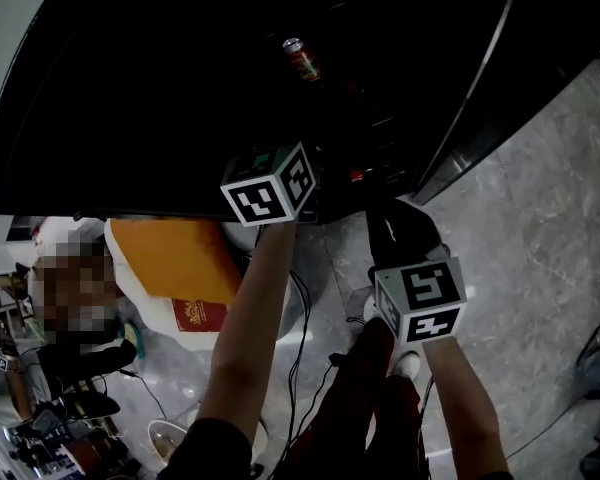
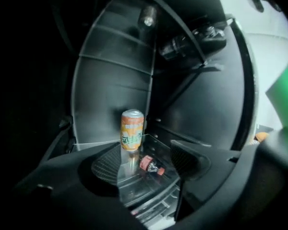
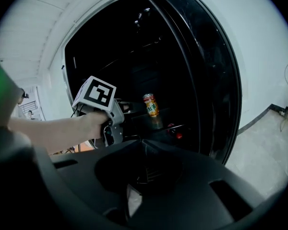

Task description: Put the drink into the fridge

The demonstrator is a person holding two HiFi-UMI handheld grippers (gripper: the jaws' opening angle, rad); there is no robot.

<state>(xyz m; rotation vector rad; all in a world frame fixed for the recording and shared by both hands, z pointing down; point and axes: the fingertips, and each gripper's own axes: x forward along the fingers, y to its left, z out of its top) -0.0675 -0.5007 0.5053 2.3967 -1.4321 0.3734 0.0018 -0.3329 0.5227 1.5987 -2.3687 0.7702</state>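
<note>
left gripper view: left gripper (image 2: 145, 160), jaws standing wide apart, nothing pressed between the pads; released.
item 1: drink can (image 2: 132, 130), orange with a silver top, upright on a glass shelf (image 2: 93, 143) inside the fridge (image 2: 110, 75). it stands beyond the jaw tips, in line with the gap and clear of both pads, close to the dark rear wall.
item 2: small bottle (image 2: 151, 166) with a red cap, lying on its side on a lower level, below and just right of the can.
right gripper view: right gripper (image 3: 143, 146), jaws brought together at the tips, nothing between them; clenched empty. it is held back from the fridge, facing the open compartment. the can shows on its shelf in the dark interior, with the left gripper's marker cube (image 3: 97, 94) and the hand (image 3: 93, 123) holding that gripper to the left of it, outside the fridge opening. black door (image 3: 216, 85) stands open at the right.
head view: both grippers in front of the fridge, the left one higher and nearer the opening, the right one lower, over a grey stone floor (image 1: 550, 238).
</note>
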